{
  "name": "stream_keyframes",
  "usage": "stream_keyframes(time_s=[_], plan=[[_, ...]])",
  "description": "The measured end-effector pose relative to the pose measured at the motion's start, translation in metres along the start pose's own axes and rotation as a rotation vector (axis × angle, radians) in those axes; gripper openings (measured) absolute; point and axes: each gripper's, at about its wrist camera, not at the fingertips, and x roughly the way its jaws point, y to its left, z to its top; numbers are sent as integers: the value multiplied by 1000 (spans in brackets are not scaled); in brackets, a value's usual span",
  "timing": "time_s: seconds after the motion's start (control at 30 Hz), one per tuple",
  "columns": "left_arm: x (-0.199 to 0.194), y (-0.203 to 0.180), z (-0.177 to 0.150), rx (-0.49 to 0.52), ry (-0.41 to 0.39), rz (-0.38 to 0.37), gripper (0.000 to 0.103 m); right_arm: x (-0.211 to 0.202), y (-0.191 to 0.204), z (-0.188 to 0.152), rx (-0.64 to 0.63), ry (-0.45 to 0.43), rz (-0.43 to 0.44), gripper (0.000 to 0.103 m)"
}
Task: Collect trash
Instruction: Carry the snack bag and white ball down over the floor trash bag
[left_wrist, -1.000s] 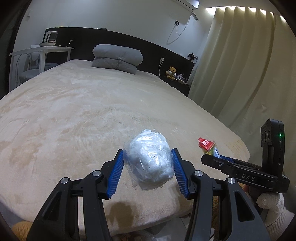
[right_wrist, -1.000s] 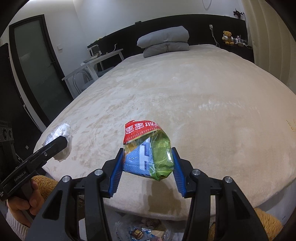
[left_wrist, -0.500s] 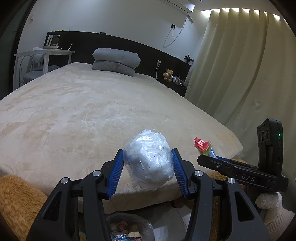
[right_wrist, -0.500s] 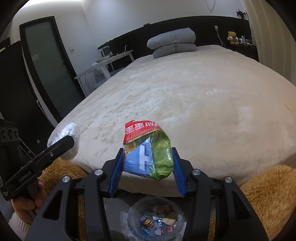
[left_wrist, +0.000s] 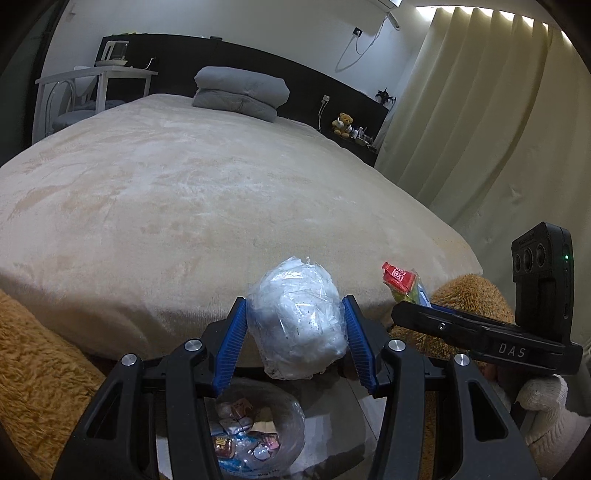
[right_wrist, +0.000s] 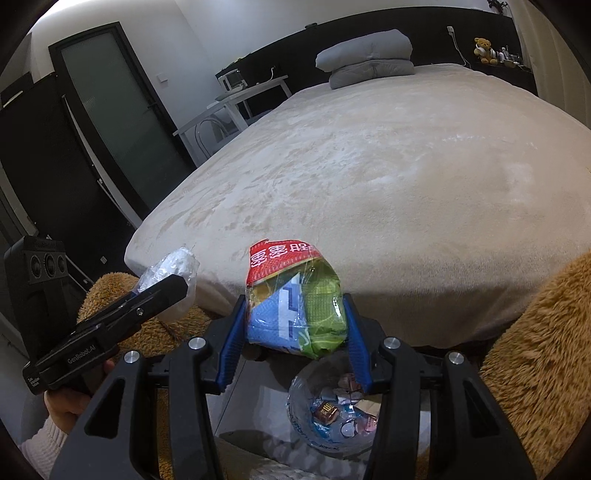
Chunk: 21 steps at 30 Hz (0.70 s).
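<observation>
Reading "DAS" on right gripper (left_wrist: 413, 301).

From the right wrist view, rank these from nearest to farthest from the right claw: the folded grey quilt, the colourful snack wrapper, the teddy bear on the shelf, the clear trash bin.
1. Colourful snack wrapper: clamped in the right claw.
2. Clear trash bin: just below, on the floor.
3. Folded grey quilt: at the bed's far end.
4. Teddy bear: on the shelf beyond, upper right.
</observation>
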Motion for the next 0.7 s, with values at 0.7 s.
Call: stream_keyframes(time_s=[0.7], plan=[[49,12,-33,-41,297,47,51,55,-28,-11,163,246,20,49]])
